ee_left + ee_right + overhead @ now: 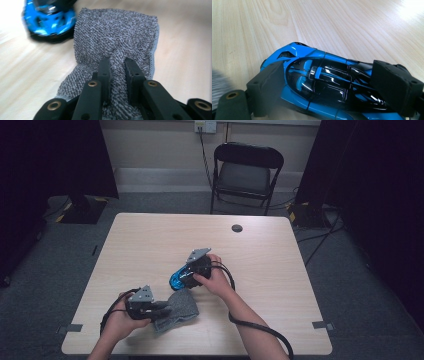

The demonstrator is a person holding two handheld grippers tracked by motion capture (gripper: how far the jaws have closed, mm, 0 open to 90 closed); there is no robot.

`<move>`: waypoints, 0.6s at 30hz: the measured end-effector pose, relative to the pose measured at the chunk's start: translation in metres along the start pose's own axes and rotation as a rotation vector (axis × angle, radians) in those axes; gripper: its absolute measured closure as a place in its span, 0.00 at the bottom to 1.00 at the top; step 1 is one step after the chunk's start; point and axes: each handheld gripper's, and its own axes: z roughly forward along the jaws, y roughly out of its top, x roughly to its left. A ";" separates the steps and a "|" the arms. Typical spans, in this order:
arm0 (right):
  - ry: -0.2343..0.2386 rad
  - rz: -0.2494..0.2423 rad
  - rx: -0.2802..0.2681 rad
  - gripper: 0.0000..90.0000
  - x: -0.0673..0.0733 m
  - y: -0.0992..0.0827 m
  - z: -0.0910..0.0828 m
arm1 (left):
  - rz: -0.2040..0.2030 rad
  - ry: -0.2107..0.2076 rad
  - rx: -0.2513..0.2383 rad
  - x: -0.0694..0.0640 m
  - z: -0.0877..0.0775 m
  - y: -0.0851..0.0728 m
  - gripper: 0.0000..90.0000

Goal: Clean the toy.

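Note:
A blue and black toy car [176, 281] rests on the wooden table [150, 240] near its middle. My right gripper [186, 276] is shut on it, and in the right gripper view its two pads press the sides of the car [322, 82] around the right gripper's [332, 78] centre. Just in front of the car lies a grey towelling cloth [179, 309]. My left gripper [162, 309] comes in from the left. In the left gripper view the left gripper [118, 61] pinches a ridge of the cloth [117, 32], with the car [48, 17] beyond it.
A black folding chair [245, 170] stands behind the table's far edge. A dark round grommet [237, 228] sits in the tabletop near the back. Cables trail from both grippers across the front of the table. Grey carpet surrounds the table.

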 end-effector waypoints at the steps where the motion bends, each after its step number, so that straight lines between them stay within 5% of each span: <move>1: 0.000 0.000 0.000 0.13 0.000 0.000 0.000 | -0.006 0.013 0.007 0.002 0.002 0.001 0.85; 8: 0.000 0.001 -0.003 0.13 0.000 0.000 0.000 | -0.025 0.113 0.025 0.017 0.003 0.003 0.85; 18: 0.001 -0.001 -0.003 0.13 0.000 -0.001 0.000 | -0.060 0.194 0.014 0.034 -0.007 -0.003 0.85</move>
